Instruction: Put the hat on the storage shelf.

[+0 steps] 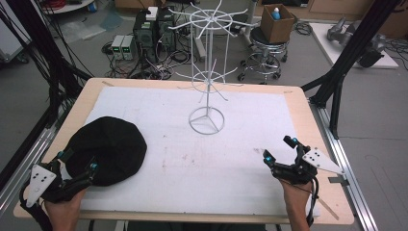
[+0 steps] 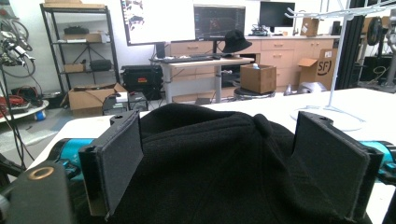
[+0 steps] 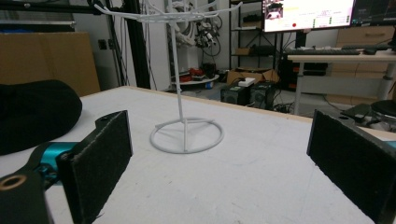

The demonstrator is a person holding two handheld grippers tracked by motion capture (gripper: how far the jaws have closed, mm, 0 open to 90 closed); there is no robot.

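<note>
Hat [image 1: 108,149]: black knitted or felted cloth, matt, soft nap, faint ribbing visible in the left gripper view.
Rack [image 1: 207,72]: thin wire, white coated, smooth, slight sheen on the base ring.
Surface [image 1: 308,120]: pale wood-look edge, smooth; covered by a white sheet [image 1: 192,159], matt, scuffed with faint reddish marks.
Left gripper [image 1: 77,166]: jaw pads black, rough foam-like, matt; teal parts look like glossy plastic.
Right gripper [image 1: 279,149]: same pads; grey top plate matt.
</note>
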